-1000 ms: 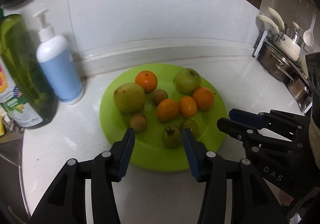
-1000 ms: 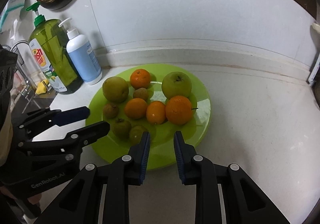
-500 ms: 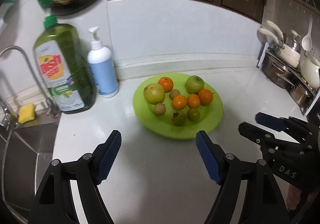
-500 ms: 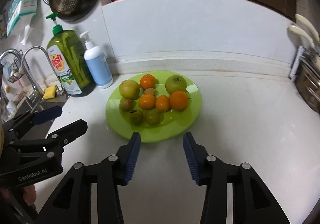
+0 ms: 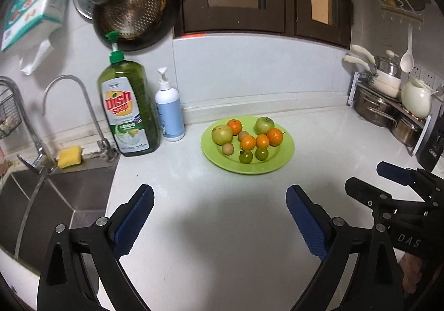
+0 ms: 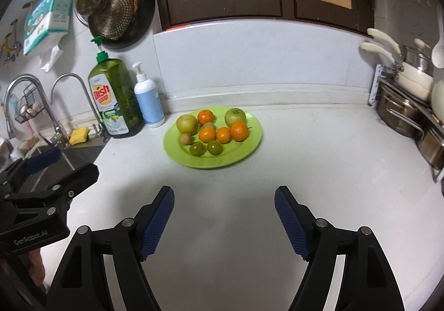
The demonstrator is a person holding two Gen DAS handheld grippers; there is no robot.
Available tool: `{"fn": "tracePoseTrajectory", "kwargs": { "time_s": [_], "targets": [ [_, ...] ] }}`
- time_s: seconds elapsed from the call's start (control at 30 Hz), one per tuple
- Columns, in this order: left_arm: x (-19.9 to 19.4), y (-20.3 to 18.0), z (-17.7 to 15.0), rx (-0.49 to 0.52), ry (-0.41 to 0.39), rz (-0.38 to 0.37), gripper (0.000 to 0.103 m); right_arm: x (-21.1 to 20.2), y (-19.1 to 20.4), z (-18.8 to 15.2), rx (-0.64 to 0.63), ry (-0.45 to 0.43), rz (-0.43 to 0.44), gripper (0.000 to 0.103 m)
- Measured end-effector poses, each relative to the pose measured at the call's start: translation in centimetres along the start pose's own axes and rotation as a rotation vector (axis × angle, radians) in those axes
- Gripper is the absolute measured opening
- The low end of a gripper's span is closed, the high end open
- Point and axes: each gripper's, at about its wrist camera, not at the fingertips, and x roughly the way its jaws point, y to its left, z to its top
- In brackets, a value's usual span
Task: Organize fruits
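A lime-green plate (image 5: 285,154) (image 6: 249,144) sits on the white counter and holds several fruits: oranges (image 5: 275,136) (image 6: 239,131), a green apple (image 5: 264,125) (image 6: 235,116), a yellow-green pear (image 5: 222,134) (image 6: 187,123), small brown fruits (image 5: 228,149) and small green fruits (image 5: 246,156) (image 6: 197,148). My left gripper (image 5: 219,196) is open and empty, well short of the plate. My right gripper (image 6: 224,197) is open and empty, also well back from the plate. Each gripper shows at the edge of the other's view.
A dish soap bottle (image 5: 128,108) and a white-blue pump bottle (image 5: 169,114) stand left of the plate by the wall. A sink (image 5: 47,200) with taps and a yellow sponge (image 5: 69,156) lies at the left. Pots on a rack (image 5: 388,100) stand at the right.
Both grippers have pulled back and up from the plate, and their jaws have opened wider. The fruits have not moved.
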Motion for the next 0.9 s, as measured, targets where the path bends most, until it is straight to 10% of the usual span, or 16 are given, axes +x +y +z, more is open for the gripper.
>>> {"fn": "tracePoseTrajectory", "kwargs": {
  "time_s": [0.9],
  "targets": [
    [-14.6,-4.2,-6.7,-0.092,-0.082,0.092,0.103,-14.0,-1.5,-6.7,-0.045,-0.111,0.026,0.086]
  ]
}}
